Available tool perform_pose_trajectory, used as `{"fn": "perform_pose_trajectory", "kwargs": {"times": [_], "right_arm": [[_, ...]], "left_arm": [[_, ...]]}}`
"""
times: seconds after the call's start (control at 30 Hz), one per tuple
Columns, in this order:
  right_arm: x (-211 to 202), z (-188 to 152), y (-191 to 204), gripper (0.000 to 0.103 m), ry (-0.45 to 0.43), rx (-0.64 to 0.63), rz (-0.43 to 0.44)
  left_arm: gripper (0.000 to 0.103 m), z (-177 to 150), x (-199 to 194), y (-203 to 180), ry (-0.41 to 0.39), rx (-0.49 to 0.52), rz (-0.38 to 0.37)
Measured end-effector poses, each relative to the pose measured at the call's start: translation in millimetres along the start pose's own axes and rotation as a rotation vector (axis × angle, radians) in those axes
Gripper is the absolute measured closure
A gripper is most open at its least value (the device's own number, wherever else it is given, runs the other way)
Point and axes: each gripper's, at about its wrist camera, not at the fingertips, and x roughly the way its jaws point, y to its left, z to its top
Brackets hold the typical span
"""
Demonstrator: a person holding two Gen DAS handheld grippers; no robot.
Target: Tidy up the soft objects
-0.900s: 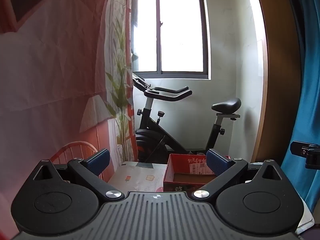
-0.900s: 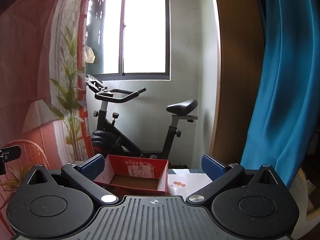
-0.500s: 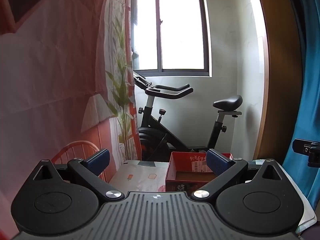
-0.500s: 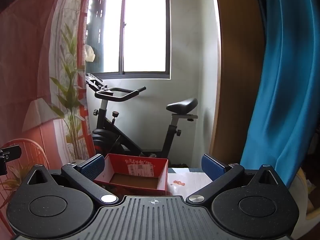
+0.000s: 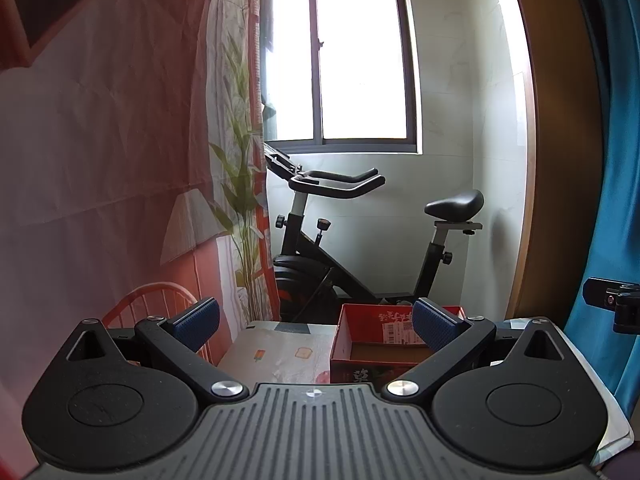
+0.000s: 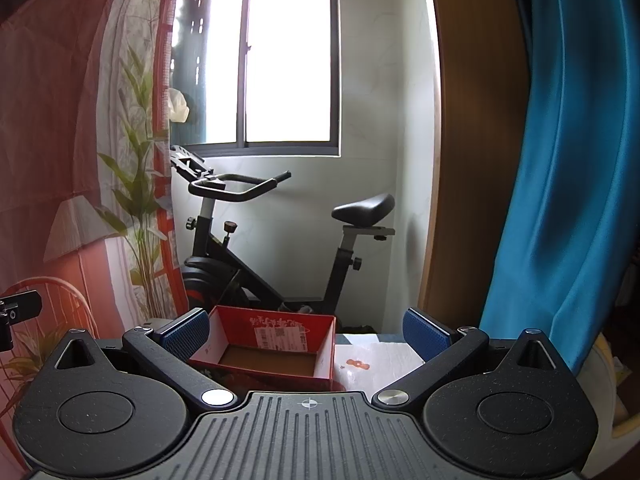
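Little has moved since the earlier frames: both views have tipped down slightly, so the red box [image 5: 380,334] and the counter [image 5: 276,350] show a bit more fully, while the fingers stand just as wide as before.

From the left wrist view, the left hand-held gripper [image 5: 316,320] is spread to its full width with nothing between its blue pads [image 5: 198,322]. The open-topped red box sits on the patterned counter ahead and to the right, its near right part hidden behind the right finger. Its inside looks bare, showing only a brown cardboard floor. No soft object can be made out in either view (the near part of the counter is hidden by the gripper bodies).

From the right wrist view, the right hand-held gripper [image 6: 306,332] is likewise fully open and holds nothing. The same box [image 6: 272,350] lies between its fingers, nearer the left one, which covers the box's near left corner without visibly touching it. To the box's right the counter [image 6: 376,356] carries a small orange mark.

Beyond the counter stands an exercise bike [image 5: 360,240] under a bright window [image 5: 352,52]. A printed cloth with green leaves [image 5: 236,160] hangs at left, a red wire chair back [image 5: 156,300] rises near the counter's left edge, and a blue curtain [image 6: 560,160] hangs at right beside a brown wooden panel [image 6: 472,140]. The other gripper's dark edge pokes in at each view's side.
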Motion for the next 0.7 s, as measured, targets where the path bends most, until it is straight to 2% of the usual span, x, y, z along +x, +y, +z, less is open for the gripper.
{"fn": "perform_pose_trajectory", "kwargs": {"times": [0.7], "right_arm": [[1.0, 0.8, -0.1, 0.000, 0.006, -0.003, 0.002]], "left_arm": [[0.000, -0.1, 1.9, -0.5, 0.004, 0.005, 0.004]]}}
